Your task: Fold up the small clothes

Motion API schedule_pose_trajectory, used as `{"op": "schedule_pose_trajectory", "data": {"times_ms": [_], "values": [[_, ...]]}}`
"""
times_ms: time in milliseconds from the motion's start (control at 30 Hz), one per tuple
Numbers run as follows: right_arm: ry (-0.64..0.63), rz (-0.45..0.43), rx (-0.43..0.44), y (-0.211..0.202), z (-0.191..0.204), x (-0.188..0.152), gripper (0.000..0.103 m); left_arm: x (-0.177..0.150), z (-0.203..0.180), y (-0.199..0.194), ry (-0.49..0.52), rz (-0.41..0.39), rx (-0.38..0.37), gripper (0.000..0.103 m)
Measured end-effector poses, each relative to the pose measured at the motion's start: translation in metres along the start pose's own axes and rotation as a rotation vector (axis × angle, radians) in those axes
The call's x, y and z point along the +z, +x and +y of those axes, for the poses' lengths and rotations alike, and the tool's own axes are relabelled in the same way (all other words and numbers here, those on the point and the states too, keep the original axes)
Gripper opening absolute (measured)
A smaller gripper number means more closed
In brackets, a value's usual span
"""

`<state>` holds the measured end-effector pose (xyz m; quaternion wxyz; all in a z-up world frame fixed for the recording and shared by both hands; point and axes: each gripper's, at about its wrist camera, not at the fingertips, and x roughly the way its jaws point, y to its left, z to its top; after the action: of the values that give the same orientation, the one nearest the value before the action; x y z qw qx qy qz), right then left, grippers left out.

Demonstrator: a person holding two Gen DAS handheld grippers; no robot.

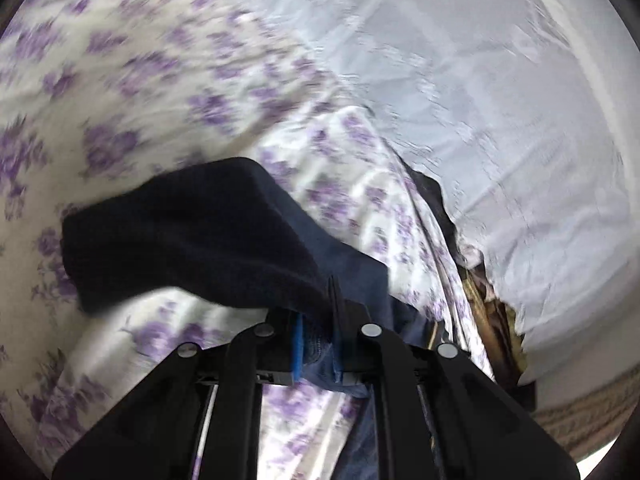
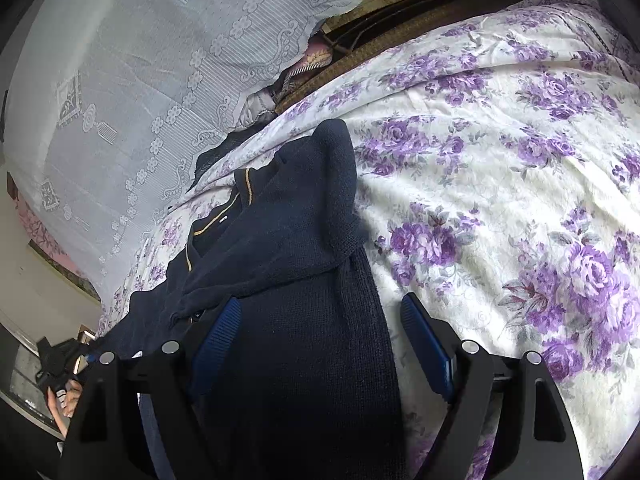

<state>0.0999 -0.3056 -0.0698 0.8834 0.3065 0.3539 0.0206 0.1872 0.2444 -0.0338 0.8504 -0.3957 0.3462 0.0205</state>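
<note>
A navy knit cardigan (image 2: pixel 288 248) with mustard trim lies on a purple-flowered bedsheet (image 2: pixel 500 200). One sleeve is folded across its chest. My right gripper (image 2: pixel 320 304) is open just above the cardigan's body. Its blue pads (image 2: pixel 218 336) stand wide apart, with knit fabric under the gap. My left gripper (image 1: pixel 318 344) is shut on a fold of the navy cardigan (image 1: pixel 192 240). The cloth rises from its pads and hangs out to the left over the sheet. In the right wrist view the left gripper (image 2: pixel 86 358) shows at the lower left edge, with a hand (image 2: pixel 66 396) behind it.
A white lace cloth (image 2: pixel 140 92) hangs along the far side of the bed. A brown patterned edge (image 2: pixel 400 28) runs behind the bedsheet (image 1: pixel 120 80). Pale wall and floor (image 2: pixel 36 280) show at the left.
</note>
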Motion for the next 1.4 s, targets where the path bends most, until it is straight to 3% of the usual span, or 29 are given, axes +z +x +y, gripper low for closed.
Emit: {"op": "schedule_pose_trajectory", "data": {"times_ms": [733,1000,1233,1367,1400], "values": [[-0.034,0.015,-0.009,0.009,0.007,-0.001,0.093,-0.075,-0.151,0.02,0.416,0.094,-0.07,0.01],[-0.036,0.018,-0.003,0.012,0.006,0.0,0.095,-0.127,-0.201,0.045,0.546,0.158,-0.081,0.01],[-0.036,0.018,-0.002,0.012,0.005,0.0,0.095,-0.185,-0.214,0.097,0.654,0.234,0.004,0.01],[-0.036,0.018,-0.002,0.013,0.005,0.0,0.096,-0.208,-0.206,0.12,0.727,0.238,0.075,0.015],[-0.035,0.017,-0.002,0.012,0.005,0.0,0.096,-0.212,-0.209,0.116,0.766,0.214,0.086,0.024]]}}
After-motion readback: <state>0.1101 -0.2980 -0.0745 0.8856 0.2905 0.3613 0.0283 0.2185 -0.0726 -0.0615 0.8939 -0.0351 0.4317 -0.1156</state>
